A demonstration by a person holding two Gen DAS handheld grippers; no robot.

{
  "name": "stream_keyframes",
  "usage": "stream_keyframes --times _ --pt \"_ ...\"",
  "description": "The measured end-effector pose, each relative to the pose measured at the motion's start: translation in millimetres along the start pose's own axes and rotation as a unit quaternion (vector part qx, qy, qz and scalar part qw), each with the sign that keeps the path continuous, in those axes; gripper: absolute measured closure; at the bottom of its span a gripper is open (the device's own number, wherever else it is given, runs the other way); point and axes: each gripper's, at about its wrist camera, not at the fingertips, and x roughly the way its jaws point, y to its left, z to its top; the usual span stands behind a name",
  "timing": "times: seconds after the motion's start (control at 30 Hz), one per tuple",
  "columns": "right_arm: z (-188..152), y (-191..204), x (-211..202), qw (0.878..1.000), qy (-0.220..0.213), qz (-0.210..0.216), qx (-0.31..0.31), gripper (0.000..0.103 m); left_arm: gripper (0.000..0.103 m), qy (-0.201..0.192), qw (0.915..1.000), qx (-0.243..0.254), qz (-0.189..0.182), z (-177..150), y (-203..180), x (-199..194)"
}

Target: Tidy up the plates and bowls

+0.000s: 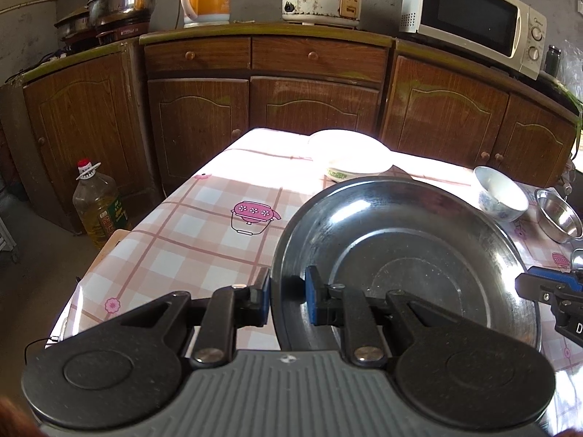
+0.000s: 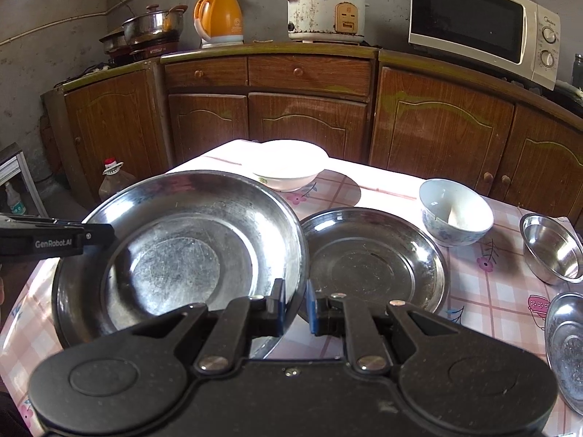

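A large steel plate [image 1: 400, 262] [image 2: 175, 251] hangs tilted a little above the checked tablecloth, held from both sides. My left gripper [image 1: 288, 291] is shut on its left rim, and my right gripper [image 2: 295, 306] is shut on its right rim. Each gripper shows in the other's view: the right one [image 1: 528, 287] at the plate's far edge, the left one [image 2: 58, 236] at the left. A smaller steel plate [image 2: 371, 262] lies on the table just right of the held one. A wide white bowl [image 2: 288, 167] sits at the sunlit far end.
A blue-patterned bowl [image 2: 455, 211] and two small steel bowls [image 2: 550, 251] [image 2: 568, 342] stand at the table's right. The table [image 1: 204, 218] has pink checked cloth. An oil bottle [image 1: 96, 204] stands on the floor at the left, and wooden cabinets [image 1: 313, 105] line the wall behind.
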Motion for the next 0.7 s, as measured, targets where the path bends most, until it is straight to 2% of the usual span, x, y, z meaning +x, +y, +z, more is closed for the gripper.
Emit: stream_keyframes --times 0.7 --pt "-22.3 -52.6 -65.0 0.999 -0.022 -0.026 0.039 0.086 0.083 -0.010 0.9992 0.018 -0.034 -11.6 -57.5 -26.0"
